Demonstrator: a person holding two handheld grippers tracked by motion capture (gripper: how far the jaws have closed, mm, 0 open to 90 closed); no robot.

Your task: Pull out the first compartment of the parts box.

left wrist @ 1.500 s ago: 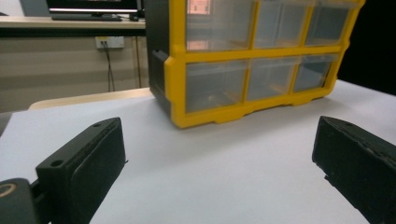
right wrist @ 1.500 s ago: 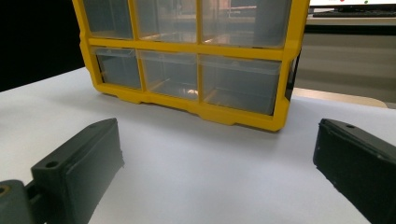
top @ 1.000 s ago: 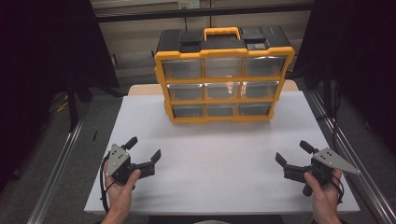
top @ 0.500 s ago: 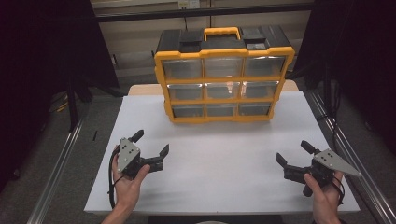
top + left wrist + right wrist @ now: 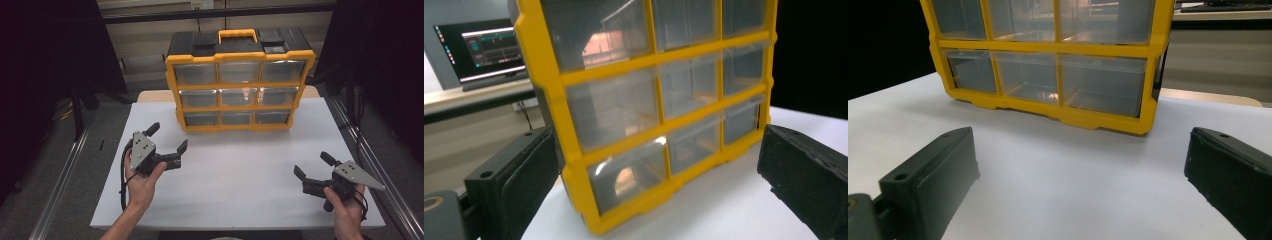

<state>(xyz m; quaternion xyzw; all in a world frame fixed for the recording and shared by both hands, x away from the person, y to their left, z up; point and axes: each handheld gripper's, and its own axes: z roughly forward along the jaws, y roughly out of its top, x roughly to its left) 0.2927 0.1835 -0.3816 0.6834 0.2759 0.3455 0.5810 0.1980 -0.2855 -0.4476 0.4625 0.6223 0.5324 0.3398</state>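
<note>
Nine clear drawers in three rows fill the front of the yellow drawer organizer (image 5: 239, 80), which stands upright at the far middle of the white table (image 5: 240, 175), black top and yellow carry handle (image 5: 238, 35) facing up. Its long axis runs across the table, left to right from where I sit, so the drawer fronts face my two hands squarely.

From the high view I judge my left gripper (image 5: 167, 142) the nearer one: it hangs just short of the organizer's lower left corner, jaws wide apart and empty, pointed forward and slightly inward. In the left gripper view the bottom-left drawer (image 5: 631, 175) sits between the two black jaws and close ahead, with the cabinet tilted in the frame because my hand is rolled.

My right gripper (image 5: 312, 165) is well apart from the cabinet, low at the near right of the table, jaws likewise spread and holding nothing. The right gripper view looks across bare tabletop to the bottom row, the bottom-right drawer (image 5: 1103, 82) nearest its line.

So I reckon the next reach belongs to the left hand, straight ahead to a lower drawer front.
</note>
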